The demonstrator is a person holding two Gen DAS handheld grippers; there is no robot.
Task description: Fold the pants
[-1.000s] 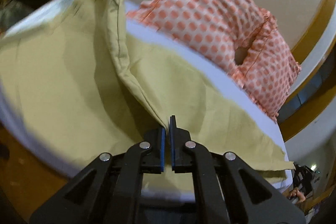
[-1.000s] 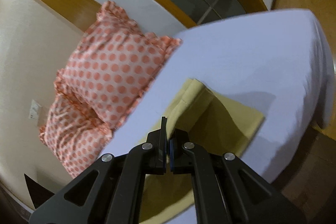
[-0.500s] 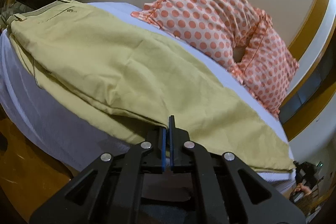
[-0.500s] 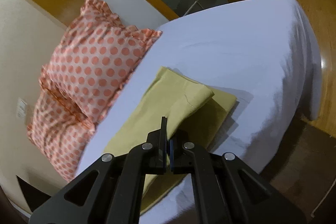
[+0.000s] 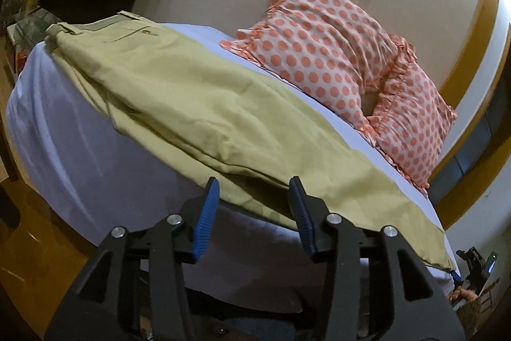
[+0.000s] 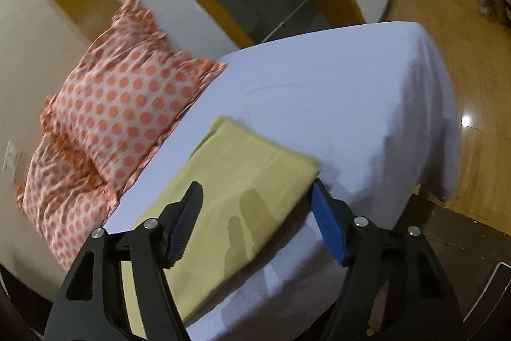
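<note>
L gripper [image 5: 254, 192]: jaws spread wide, nothing between the blue pads, tips just off the near edge of the pants [image 5: 198, 104]. R gripper [image 6: 257, 197]: also wide open, empty, fingers straddling the hem end of the pants [image 6: 242, 181] w/o pinching cloth. Khaki pants lie along the near side of the bed [image 5: 67, 158], legs stacked one on the other, waistband w/ pocket at far left. White sheet underneath. Two orange polka-dot pillows [image 5: 332, 53] by the wall behind. Wood floor [image 6: 463, 79] to the right.
</note>
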